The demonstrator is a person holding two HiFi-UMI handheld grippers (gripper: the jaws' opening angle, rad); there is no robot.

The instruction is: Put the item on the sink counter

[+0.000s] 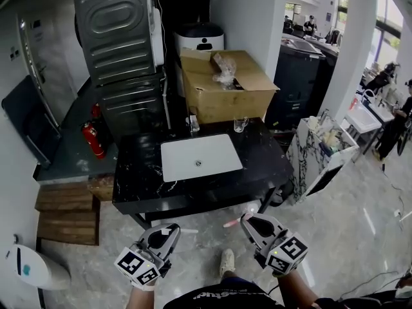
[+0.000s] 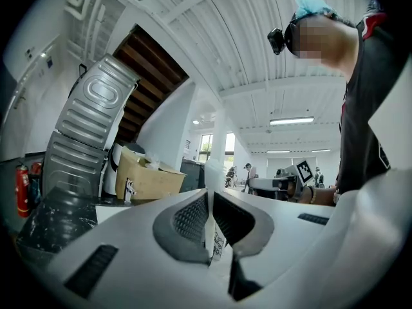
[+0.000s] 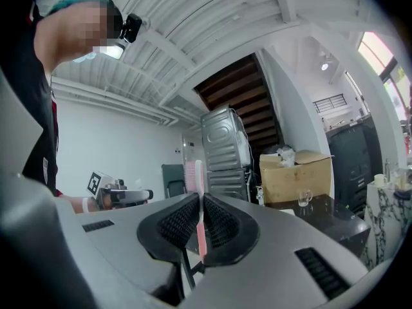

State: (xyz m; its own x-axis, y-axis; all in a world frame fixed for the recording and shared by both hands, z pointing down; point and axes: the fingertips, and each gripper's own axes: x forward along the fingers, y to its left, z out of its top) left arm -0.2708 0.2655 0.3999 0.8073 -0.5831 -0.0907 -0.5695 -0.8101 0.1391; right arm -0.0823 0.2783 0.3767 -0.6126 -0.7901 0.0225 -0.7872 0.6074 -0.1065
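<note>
Head view: your right gripper (image 1: 251, 222) clamps a pink toothbrush (image 3: 201, 232) and your left gripper (image 1: 167, 232) pinches a white tube (image 2: 210, 216), both short of the black sink counter (image 1: 132, 182). A cardboard box (image 1: 225, 89) and a glass (image 1: 240, 125) stand behind its basin (image 1: 199, 156).

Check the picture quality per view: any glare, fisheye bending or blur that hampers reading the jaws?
Head view: dim room, windows at the right blown out, sink counter dark but readable. Left gripper view: strong fisheye, black corners; the white item in the left gripper looks slightly soft. Right gripper view: same fisheye; the pink toothbrush in the right gripper is sharp.
</note>
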